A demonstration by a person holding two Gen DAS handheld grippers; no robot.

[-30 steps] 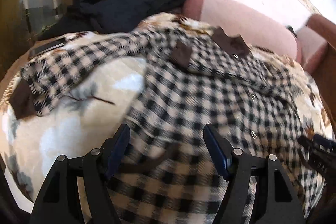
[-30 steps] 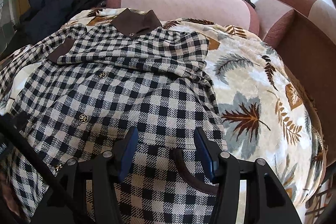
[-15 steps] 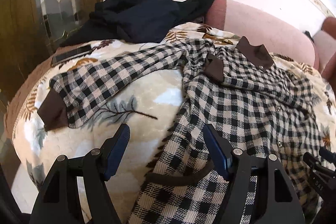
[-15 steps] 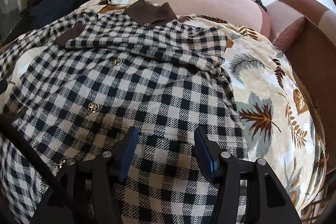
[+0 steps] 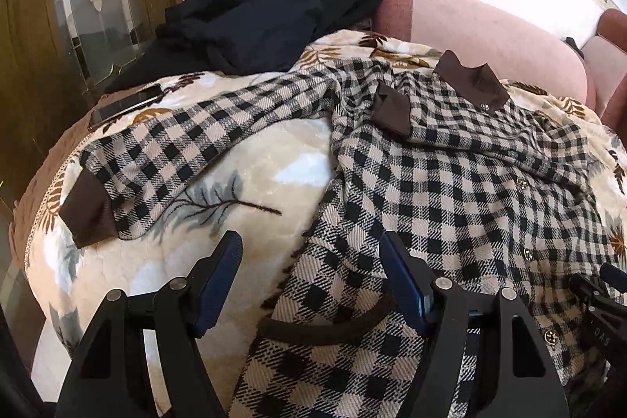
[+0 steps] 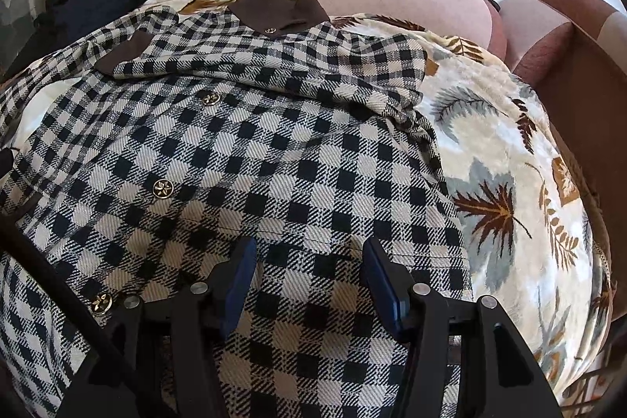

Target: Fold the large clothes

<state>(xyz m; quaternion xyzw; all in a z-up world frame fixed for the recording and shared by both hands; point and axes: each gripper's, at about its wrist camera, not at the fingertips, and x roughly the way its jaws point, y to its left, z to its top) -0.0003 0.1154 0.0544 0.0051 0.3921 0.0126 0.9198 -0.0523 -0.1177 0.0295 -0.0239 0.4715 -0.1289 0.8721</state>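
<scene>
Checked jacket (image 5: 450, 190) spread flat across leaf-print blanket (image 5: 243, 183) on a sofa, brown collar (image 5: 470, 83) toward the pink backrest (image 5: 490, 30), gold buttons running down the front. One sleeve stretched out toward the sofa's end by the wooden door (image 5: 35, 65), brown cuff (image 5: 88, 210) lying on the blanket near that edge; other sleeve folded across the chest, its cuff (image 5: 392, 110) just beside the collar.

Left gripper (image 5: 309, 257) poised over the jacket's side edge near the front of the sofa, fingers (image 5: 219, 273) spread apart and gripping nothing: one over bare blanket, the other over checked cloth, with the jacket's edge and a dark brown trim band (image 5: 313, 333) lying between them. Contact with the cloth not clear.

Right gripper (image 6: 309, 261) close above the jacket's lower front, fingers (image 6: 380, 273) parted, checked fabric flat in the gap and unpinched; whether the tips touch it cannot be told.

Dark garments (image 5: 254, 22) heaped at the back corner, well apart from the jacket body. Phone (image 5: 125, 104) on the blanket near the outstretched sleeve.
</scene>
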